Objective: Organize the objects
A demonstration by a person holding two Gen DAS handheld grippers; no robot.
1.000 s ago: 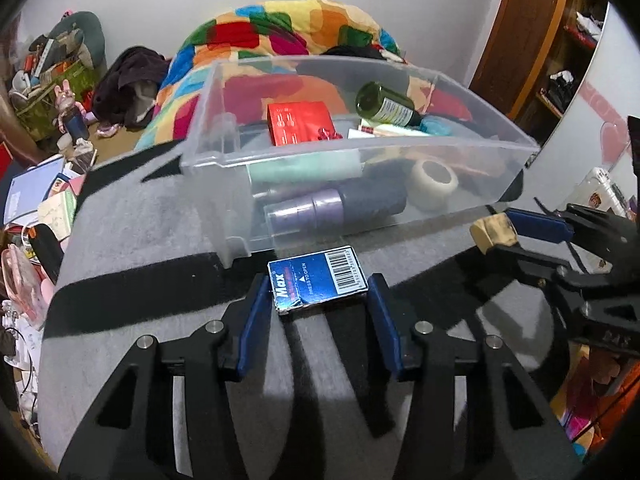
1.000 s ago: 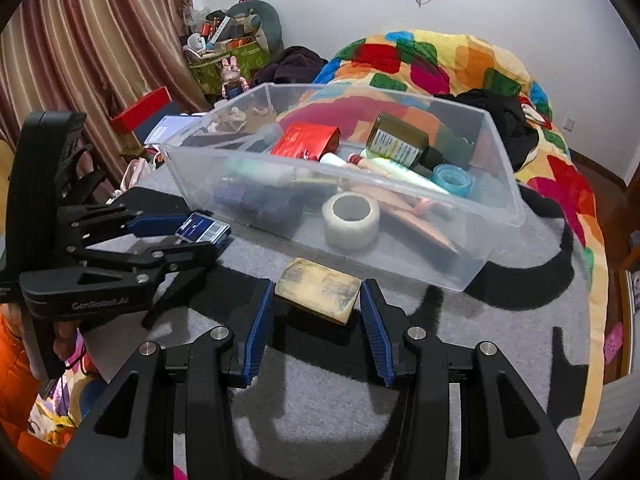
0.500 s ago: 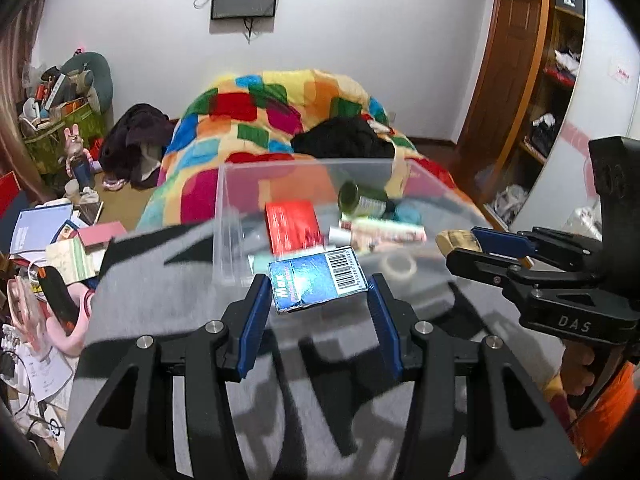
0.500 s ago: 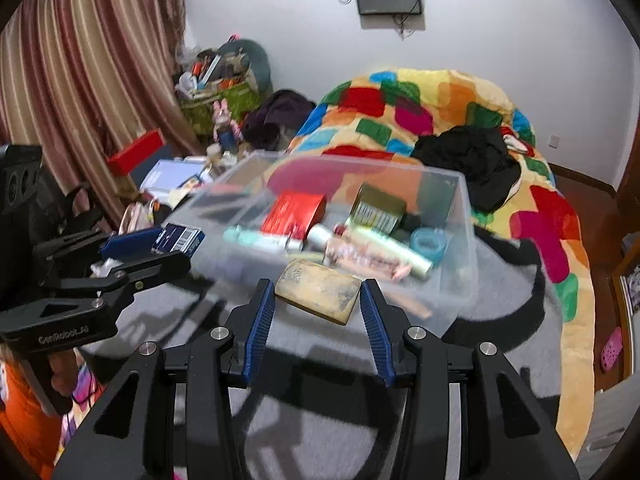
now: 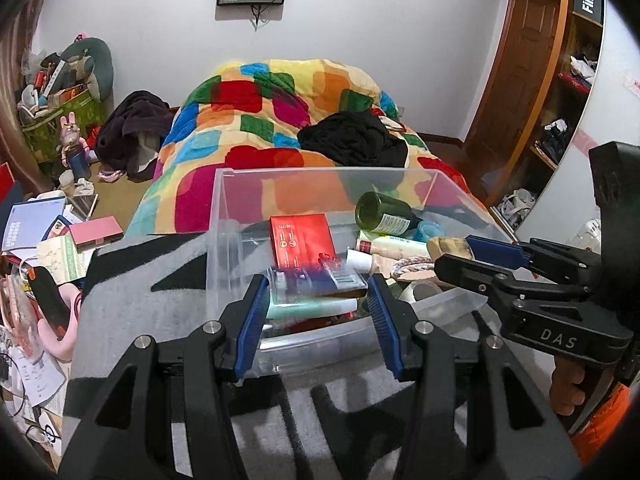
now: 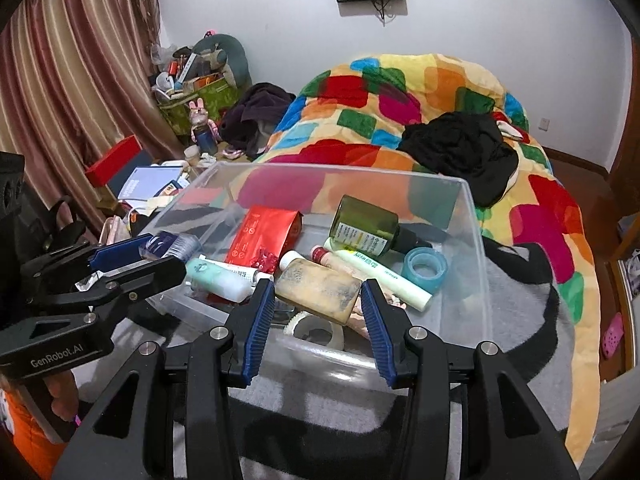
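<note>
A clear plastic bin (image 5: 224, 216) (image 6: 476, 240) stands on the grey and black blanket. My left gripper (image 5: 318, 304) is over its near left part. The blue barcode box (image 5: 320, 282) shows blurred between the fingers, and I cannot tell whether they still hold it. In the right wrist view the left gripper (image 6: 160, 256) has the box (image 6: 170, 243) at its tips. My right gripper (image 6: 318, 300) is shut on a tan worn block (image 6: 318, 286) and holds it over the bin's near edge. The block (image 5: 446, 246) also shows in the left wrist view.
The bin holds a red box (image 5: 302, 240), a green bottle (image 6: 366, 226), tubes, a blue tape roll (image 6: 425, 266) and a white tape roll (image 6: 316, 330). A colourful quilt (image 6: 380, 92) lies behind it. Books and clutter (image 5: 48, 240) sit at the left.
Both grippers have moved forward from in front of the bin to over its inside. The blue box has blurred and sits lower between the left fingers.
</note>
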